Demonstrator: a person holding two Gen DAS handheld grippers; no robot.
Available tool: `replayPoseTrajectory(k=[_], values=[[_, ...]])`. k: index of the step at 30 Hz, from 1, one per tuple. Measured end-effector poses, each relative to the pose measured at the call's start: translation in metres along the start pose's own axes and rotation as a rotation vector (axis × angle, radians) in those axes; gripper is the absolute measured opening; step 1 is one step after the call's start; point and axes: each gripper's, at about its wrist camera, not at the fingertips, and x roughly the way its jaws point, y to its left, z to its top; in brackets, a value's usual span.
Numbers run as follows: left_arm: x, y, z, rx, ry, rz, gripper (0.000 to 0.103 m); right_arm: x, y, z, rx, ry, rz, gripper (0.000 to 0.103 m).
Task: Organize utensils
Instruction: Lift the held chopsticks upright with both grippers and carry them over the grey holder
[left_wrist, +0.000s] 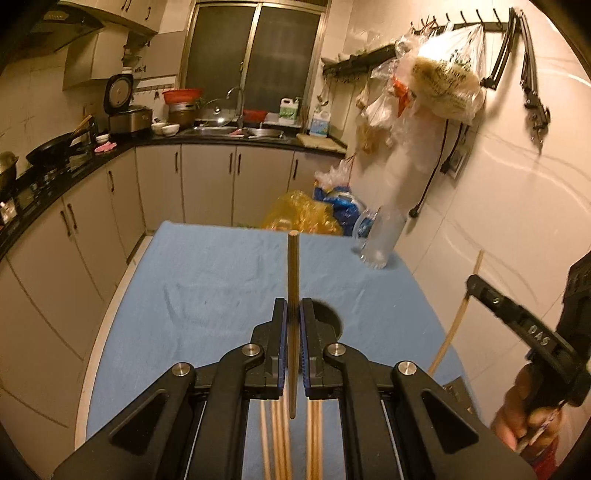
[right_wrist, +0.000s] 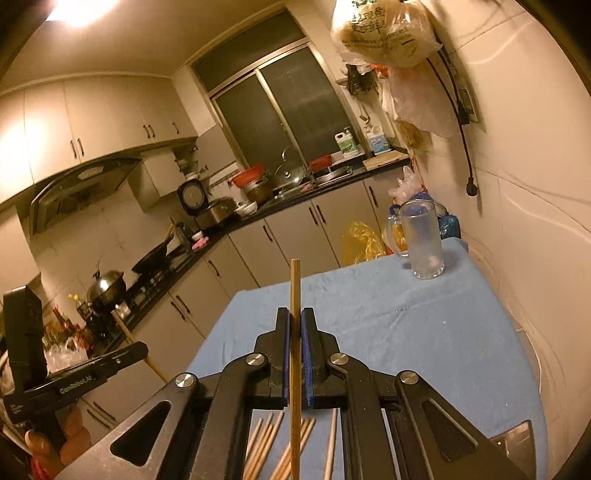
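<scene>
My left gripper (left_wrist: 293, 308) is shut on a wooden chopstick (left_wrist: 293, 266) that runs forward between its blue pads. In the right wrist view my right gripper (right_wrist: 294, 315) is likewise shut on a second chopstick (right_wrist: 295, 288). Both are held above a blue towel (left_wrist: 207, 280). Several loose chopsticks (right_wrist: 266, 443) lie on the towel beneath the grippers, also showing as chopsticks (left_wrist: 277, 443) in the left wrist view. A clear glass mug (right_wrist: 423, 240) stands upright at the towel's far right corner; the same mug (left_wrist: 378, 240) looks blurred in the left wrist view. Each gripper appears at the other view's edge, held by a hand.
The towel covers a small table against a tiled wall (right_wrist: 524, 229) on the right. Plastic bags (left_wrist: 439, 81) hang from hooks above the mug, and more bags (left_wrist: 306, 214) sit behind the table. Kitchen counters (left_wrist: 74, 173) with cookware and a sink line the left and back.
</scene>
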Motion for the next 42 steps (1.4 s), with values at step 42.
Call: replayPoseTrajectory(k=[42], values=[[0.151,0.033,0.031,-0.103,0.121,-0.074,0.006,0.134,-0.003,0.053,0.097,-0.030,-0.037,0.006]])
